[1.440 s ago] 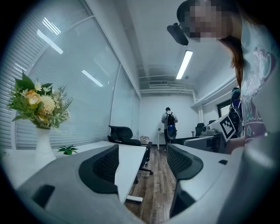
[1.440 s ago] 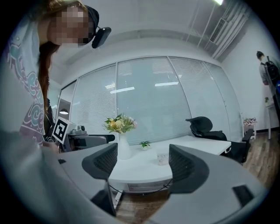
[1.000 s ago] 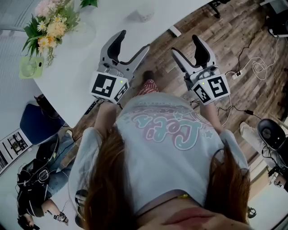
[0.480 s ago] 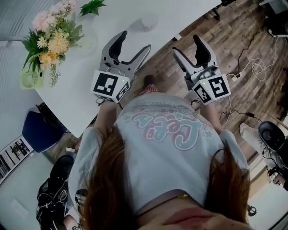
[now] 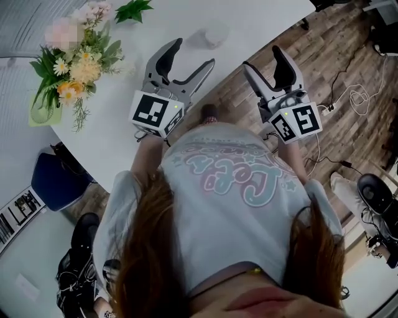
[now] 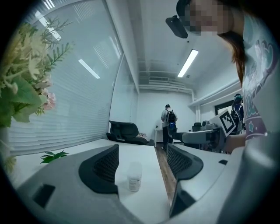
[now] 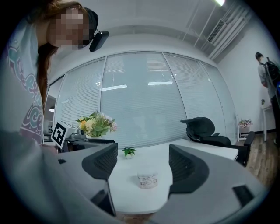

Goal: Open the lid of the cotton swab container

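The cotton swab container (image 5: 214,37) is a small pale translucent tub with its lid on, standing near the edge of the white table (image 5: 124,118). My left gripper (image 5: 191,57) hovers open over the table edge, short of the tub. My right gripper (image 5: 263,61) is open over the wooden floor, to the tub's right. In the left gripper view the container (image 6: 134,176) shows upright between and beyond the open left gripper (image 6: 142,162). In the right gripper view the container (image 7: 148,179) stands on the table ahead of the open right gripper (image 7: 143,162). Nothing is held.
A flower bouquet (image 5: 73,59) and a small green plant (image 5: 132,9) stand on the table's left. A blue chair (image 5: 55,180) sits below the table edge. Cables (image 5: 356,93) lie on the floor at right. A black office chair (image 7: 204,129) and a standing person (image 6: 167,121) are farther off.
Both open grippers have edged forward toward the table and the container. The flowers and table have shifted in the head view as the head moved.
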Demonstrator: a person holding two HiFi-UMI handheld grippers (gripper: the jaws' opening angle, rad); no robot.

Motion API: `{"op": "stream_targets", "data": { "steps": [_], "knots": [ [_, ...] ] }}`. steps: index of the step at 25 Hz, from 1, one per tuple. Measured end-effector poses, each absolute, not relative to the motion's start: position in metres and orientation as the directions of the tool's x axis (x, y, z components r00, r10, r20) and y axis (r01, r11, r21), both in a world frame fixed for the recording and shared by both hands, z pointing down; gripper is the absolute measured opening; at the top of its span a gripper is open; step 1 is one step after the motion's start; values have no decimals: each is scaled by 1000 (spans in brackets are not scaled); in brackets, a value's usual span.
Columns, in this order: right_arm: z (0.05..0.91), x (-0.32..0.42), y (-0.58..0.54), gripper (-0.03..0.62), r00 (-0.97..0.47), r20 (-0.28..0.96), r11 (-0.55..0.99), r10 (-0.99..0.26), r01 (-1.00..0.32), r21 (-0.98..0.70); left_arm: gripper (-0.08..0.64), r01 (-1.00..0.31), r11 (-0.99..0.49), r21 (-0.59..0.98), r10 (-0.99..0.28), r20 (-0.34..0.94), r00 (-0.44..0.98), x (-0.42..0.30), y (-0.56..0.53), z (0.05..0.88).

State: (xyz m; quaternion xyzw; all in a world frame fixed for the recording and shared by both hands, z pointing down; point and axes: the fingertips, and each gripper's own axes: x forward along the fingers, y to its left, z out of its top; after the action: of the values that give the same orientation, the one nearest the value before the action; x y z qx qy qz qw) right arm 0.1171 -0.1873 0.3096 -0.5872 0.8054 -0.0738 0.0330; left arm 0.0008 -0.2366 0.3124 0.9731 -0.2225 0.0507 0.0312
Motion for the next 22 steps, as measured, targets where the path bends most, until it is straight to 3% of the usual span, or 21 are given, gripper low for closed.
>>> {"op": "stream_targets", "data": {
  "steps": [11,22],
  "knots": [
    [310,119,-201,357,-325,33,316,-945,-935,-161,322,-447,-894,41,-439,128,889,1,-245,320],
    [307,129,-223,357,-430,30,420,-902,-893,-164,322,-510,-860,18,-502,149,852,16,-255,320]
  ]
}}
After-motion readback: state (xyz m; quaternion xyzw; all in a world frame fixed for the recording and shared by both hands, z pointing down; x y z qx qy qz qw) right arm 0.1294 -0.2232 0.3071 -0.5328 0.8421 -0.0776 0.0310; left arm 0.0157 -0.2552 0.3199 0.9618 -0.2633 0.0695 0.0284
